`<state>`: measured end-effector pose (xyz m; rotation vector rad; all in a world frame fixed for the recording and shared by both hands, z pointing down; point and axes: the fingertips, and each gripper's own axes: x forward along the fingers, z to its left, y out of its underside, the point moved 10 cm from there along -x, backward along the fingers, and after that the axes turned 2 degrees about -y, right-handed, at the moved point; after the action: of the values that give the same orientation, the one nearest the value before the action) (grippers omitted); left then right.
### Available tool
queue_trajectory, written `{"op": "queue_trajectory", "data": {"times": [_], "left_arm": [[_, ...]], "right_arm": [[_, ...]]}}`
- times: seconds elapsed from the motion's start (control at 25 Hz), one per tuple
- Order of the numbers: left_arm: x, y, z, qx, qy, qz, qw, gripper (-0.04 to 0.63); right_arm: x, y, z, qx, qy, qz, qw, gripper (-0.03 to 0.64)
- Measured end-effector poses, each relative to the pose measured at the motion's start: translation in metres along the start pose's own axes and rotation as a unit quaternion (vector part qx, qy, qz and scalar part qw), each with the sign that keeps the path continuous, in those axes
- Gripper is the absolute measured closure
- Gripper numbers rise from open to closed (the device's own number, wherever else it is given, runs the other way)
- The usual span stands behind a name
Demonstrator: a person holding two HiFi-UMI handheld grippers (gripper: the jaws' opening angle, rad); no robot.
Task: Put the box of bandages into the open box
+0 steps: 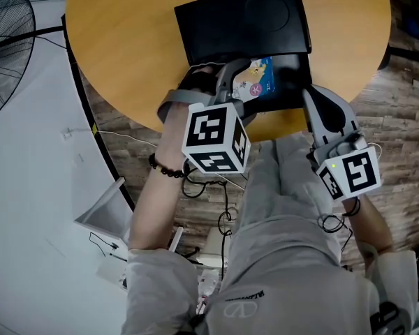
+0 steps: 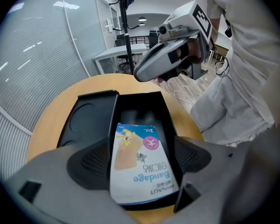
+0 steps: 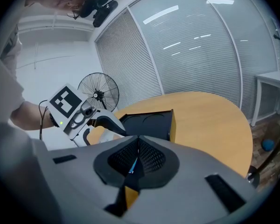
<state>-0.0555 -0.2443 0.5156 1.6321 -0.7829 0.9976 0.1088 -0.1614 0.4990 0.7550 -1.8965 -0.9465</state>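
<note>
1. Left gripper view: the left gripper [image 2: 141,164] pinches the box of bandages [image 2: 139,153], already down inside the open box [image 2: 164,115].
2. What seems left is releasing it.
3. The right gripper [image 3: 137,158] idles just beside it, jaws pressed together on nothing.

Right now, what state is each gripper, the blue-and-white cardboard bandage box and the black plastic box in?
Left gripper: shut on the blue-and-white cardboard bandage box.
Bandage box: held flat, printed face up, over the black box's tray; whether it touches the bottom cannot be told.
Black plastic box: open, lid swung back.
Right gripper: shut, empty.
</note>
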Motion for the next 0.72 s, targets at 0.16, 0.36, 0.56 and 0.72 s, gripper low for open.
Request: {"op": "queue_trajectory", "data": {"times": [0.16,0.36,0.56,0.72], "left_arm": [[-0.003,0.001,0.002,0.004,-0.008,0.006,0.9999,0.160],[-0.012,0.001,0.002,-0.007,-0.016,-0.012,0.9998,0.160],[-0.019,0.001,-0.003,-0.017,-0.029,-0.032,0.9989,0.167],[-0.026,0.001,-0.007,-0.019,-0.049,-0.052,0.9973,0.216]], "right_arm": [[0.000,0.000,0.001,0.001,0.000,-0.001,1.000,0.598],[-0.003,-0.001,0.003,0.001,0.000,-0.003,1.000,0.598],[-0.005,-0.006,0.005,-0.001,0.003,-0.009,1.000,0.598],[-0.009,-0.008,0.008,-0.008,0.003,-0.013,1.000,0.598]]}}
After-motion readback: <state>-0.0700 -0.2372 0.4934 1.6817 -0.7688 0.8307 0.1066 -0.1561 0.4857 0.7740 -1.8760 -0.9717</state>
